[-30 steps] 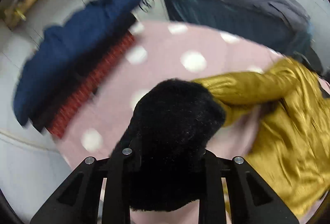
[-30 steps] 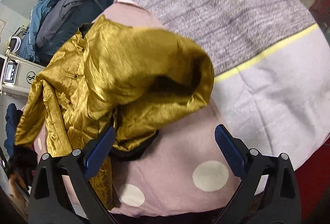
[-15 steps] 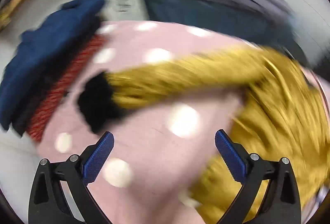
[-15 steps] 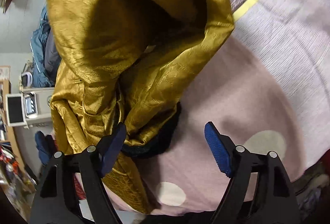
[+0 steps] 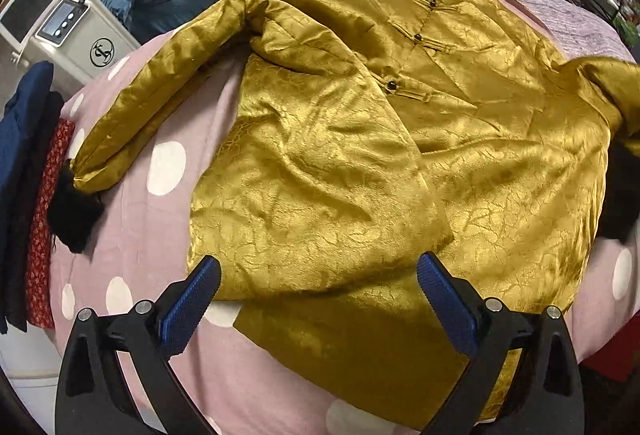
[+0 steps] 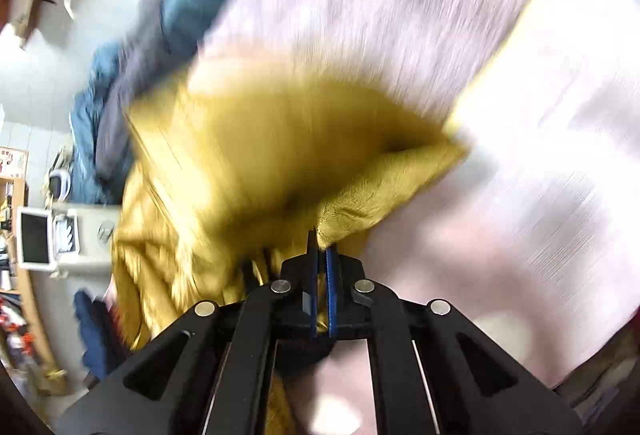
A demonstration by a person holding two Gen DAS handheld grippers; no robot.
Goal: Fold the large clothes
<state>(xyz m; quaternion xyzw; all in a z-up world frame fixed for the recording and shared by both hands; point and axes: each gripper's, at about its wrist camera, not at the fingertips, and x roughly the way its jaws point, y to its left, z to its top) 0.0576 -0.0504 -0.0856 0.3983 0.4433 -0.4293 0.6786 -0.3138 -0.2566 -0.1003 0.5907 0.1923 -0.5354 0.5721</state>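
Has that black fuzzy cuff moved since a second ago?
Yes. The black cuff left the left gripper, which is open now, and lies out at the left on the pink spotted cover, beside the red cloth.

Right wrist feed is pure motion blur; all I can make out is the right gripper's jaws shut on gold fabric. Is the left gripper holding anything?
Observer: No. The left gripper is open over the lower hem of the shiny gold satin jacket, and its pads are not pressing on it.
Operator: Where's the other sleeve?
Observer: That sleeve lies stretched out on the pink polka-dot bedspread, ending in a black fur cuff.
Operator: Jacket front up?
Observer: Yes, three dark knot buttons show down the front.
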